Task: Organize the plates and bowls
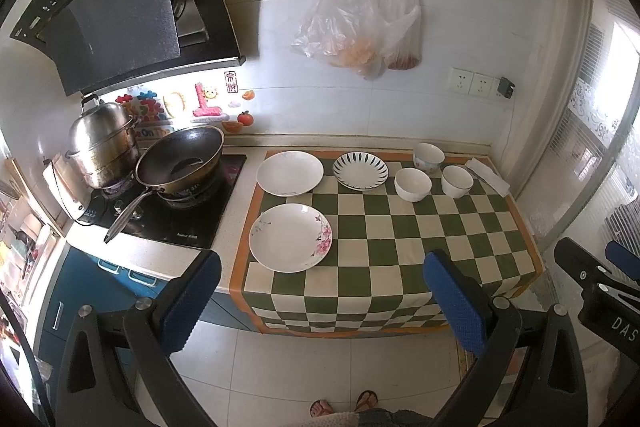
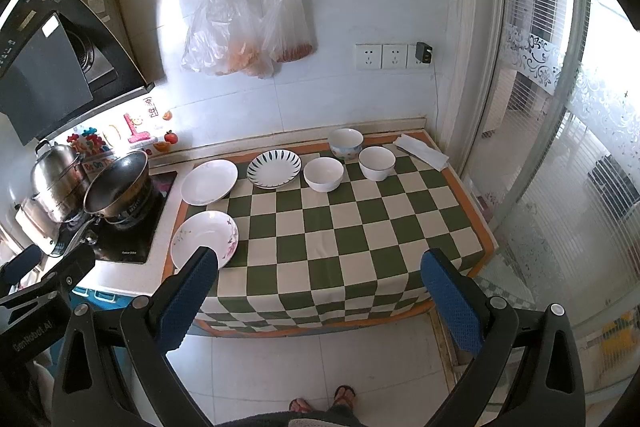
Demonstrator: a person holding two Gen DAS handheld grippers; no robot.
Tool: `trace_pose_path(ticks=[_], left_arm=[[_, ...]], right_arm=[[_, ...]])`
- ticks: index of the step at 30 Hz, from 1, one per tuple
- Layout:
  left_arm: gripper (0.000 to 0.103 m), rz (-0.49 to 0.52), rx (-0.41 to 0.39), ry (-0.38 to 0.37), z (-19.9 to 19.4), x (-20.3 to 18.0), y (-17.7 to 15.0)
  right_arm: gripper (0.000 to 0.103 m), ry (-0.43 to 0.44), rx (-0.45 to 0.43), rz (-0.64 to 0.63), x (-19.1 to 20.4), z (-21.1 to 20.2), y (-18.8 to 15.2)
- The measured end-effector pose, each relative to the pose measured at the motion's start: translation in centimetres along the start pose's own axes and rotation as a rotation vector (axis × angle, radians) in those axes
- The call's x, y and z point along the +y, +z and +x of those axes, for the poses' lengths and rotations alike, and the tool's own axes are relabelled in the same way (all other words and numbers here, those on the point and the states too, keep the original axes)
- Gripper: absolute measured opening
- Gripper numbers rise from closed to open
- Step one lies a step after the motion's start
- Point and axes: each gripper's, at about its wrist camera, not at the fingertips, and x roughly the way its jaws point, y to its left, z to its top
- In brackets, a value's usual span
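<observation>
Both claws, left (image 1: 320, 301) and right (image 2: 318, 301), hang with jaws apart and empty, short of the cloth; plates (image 1: 290, 237) lie ahead-left, nearer the left claw, bowls (image 2: 323, 174) ahead, nearer the right.

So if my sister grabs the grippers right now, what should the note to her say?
Left gripper: open, empty, held back from the counter.
Right gripper: open, empty too.
On the checkered cloth: flowered plate in front, plain white plate and striped plate behind it, then three bowls: front left, front right, patterned one at the back.
Done: nothing stacked yet.
Left: gather the plates together and the bowls together.
</observation>
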Motion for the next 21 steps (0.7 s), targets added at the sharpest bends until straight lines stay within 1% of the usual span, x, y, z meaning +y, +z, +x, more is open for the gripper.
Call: trace_pose_path(ticks=[21], left_arm=[[0.103,-0.003,-0.001,0.000,-0.11,0.13,0.04]], right_arm=[[0.103,0.002,-0.004,-0.004,0.45,-0.20,0.05]])
